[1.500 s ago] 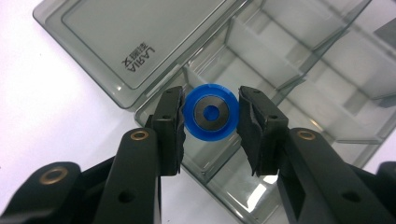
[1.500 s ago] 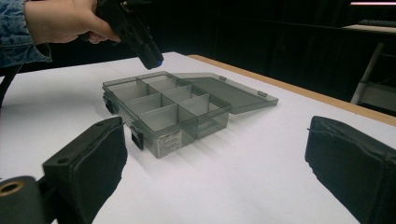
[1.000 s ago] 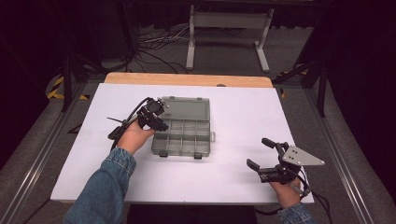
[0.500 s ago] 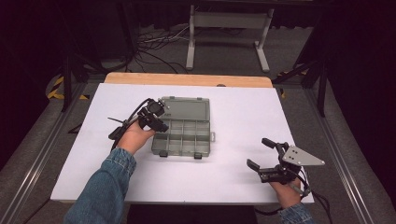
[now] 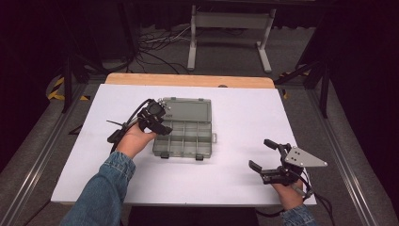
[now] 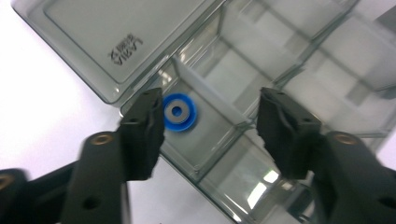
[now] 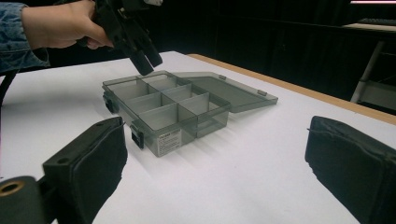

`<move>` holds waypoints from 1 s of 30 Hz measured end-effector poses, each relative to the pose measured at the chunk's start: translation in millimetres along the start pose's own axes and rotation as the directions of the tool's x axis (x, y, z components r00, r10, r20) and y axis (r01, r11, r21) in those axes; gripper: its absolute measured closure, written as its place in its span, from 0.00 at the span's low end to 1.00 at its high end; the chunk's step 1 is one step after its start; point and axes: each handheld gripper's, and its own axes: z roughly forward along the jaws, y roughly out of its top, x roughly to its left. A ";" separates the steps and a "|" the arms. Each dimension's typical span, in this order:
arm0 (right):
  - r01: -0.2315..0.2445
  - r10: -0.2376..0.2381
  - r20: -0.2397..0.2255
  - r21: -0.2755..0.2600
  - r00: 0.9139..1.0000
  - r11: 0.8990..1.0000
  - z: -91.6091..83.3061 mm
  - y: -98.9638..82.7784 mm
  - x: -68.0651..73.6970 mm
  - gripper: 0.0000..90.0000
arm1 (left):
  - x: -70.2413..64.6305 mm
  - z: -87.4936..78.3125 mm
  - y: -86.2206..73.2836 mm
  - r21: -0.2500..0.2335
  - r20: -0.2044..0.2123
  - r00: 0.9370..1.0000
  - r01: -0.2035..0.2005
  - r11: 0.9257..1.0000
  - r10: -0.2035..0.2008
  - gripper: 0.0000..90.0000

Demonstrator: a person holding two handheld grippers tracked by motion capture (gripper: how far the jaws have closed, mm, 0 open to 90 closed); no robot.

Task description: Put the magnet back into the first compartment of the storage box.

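The left hand-held gripper (image 6: 210, 121) hangs released over the open organiser box (image 5: 186, 136), jaws apart above a corner compartment holding a blue ring (image 6: 177, 112). The right hand-held gripper (image 5: 266, 155), also released and holding nothing, rests near the desk's (image 5: 244, 113) front right corner.

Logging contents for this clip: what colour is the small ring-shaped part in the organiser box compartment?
Blue, with a pale centre hole. The ring shows best in the left gripper view.

The tabletop (image 5: 235, 108) lay bare right of the box (image 5: 186, 134), so the right tongs (image 5: 268, 155), jaws apart, had a free path toward it. Over the box's left cells the left tongs (image 5: 160, 123) hung, jaws spread. Thin dividers (image 6: 210, 100) walled in the blue washer (image 6: 177, 112).
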 end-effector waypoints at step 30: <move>-0.019 0.020 0.019 -0.013 1.000 1.000 -5.3 0.5 -7.4 0.06 | -32.0 -78.1 -74.6 -0.494 0.031 0.998 -0.034 0.869 0.057 0.02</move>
